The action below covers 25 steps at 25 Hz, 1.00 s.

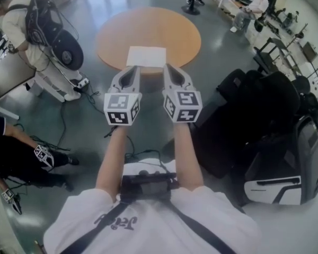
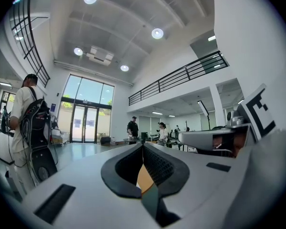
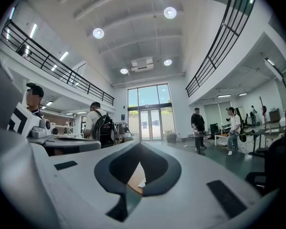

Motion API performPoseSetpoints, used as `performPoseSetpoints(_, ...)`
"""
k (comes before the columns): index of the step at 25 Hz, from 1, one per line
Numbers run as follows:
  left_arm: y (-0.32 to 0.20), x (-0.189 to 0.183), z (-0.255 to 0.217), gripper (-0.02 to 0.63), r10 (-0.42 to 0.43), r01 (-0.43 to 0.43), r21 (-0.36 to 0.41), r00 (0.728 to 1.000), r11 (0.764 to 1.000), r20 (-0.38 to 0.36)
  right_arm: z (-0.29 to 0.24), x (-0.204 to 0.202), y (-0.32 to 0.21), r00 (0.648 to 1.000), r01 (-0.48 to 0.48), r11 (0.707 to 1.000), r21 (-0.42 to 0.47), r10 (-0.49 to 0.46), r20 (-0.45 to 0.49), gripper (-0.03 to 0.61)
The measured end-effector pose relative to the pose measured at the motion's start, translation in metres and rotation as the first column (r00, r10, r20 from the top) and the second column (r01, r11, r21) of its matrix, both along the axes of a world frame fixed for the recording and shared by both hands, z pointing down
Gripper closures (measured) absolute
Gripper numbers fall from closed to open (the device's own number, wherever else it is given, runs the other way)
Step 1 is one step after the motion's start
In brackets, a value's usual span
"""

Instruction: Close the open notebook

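Observation:
A white notebook [image 1: 146,56] lies flat at the near edge of a round wooden table [image 1: 148,33] in the head view. My left gripper [image 1: 133,69] and right gripper [image 1: 169,67] are held side by side and level in front of me. Their tips point at the notebook's near edge, and both are shut with nothing between the jaws. In the left gripper view the left gripper [image 2: 143,144] has its jaws together, with a strip of the wooden table [image 2: 144,178] showing through the gap below. In the right gripper view the right gripper [image 3: 140,144] is likewise shut, above a sliver of the white notebook [image 3: 142,181].
A person with a black backpack [image 1: 26,25] stands at the left by a desk. Black chairs and bags [image 1: 265,120] crowd the right side. Another person in black [image 1: 10,157] is at the lower left. Cables [image 1: 69,142] trail on the grey floor.

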<state>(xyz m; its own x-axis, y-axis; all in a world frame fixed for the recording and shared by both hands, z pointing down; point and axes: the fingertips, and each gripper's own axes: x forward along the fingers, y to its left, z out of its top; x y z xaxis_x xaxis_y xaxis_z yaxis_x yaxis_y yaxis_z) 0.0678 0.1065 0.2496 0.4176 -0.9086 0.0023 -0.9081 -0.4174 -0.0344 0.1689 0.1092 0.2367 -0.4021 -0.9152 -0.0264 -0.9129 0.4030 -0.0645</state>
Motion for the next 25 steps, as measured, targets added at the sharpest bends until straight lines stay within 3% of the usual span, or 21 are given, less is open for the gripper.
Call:
performPoseSetpoints(5,0.003,0.012,0.021,0.601,-0.021,0.023,-0.045,0.999,0.999,0.037,0.017,0.011,-0.002,1.000,0.020,0.999,-0.038,-0.019,0.019,0.566)
performPoseSetpoints(13,-0.011,0.011,0.032,0.601,-0.031,0.034,-0.082,0.999,0.996,0.035,0.027,0.006,-0.012,0.999,0.042,0.997,-0.060,-0.040,0.019,0.566)
performPoseSetpoints(19,-0.049,0.010,0.038,0.601,0.014,-0.013,-0.103,1.000,0.995,0.007,0.030,0.005,-0.046,1.000,0.008,0.997,-0.080,-0.008,0.003,0.566)
performPoseSetpoints(25,-0.106,0.001,0.022,0.600,0.055,-0.057,-0.074,0.998,0.996,-0.037,0.020,-0.012,-0.096,1.000,0.001,0.998,-0.067,-0.003,-0.023,0.566)
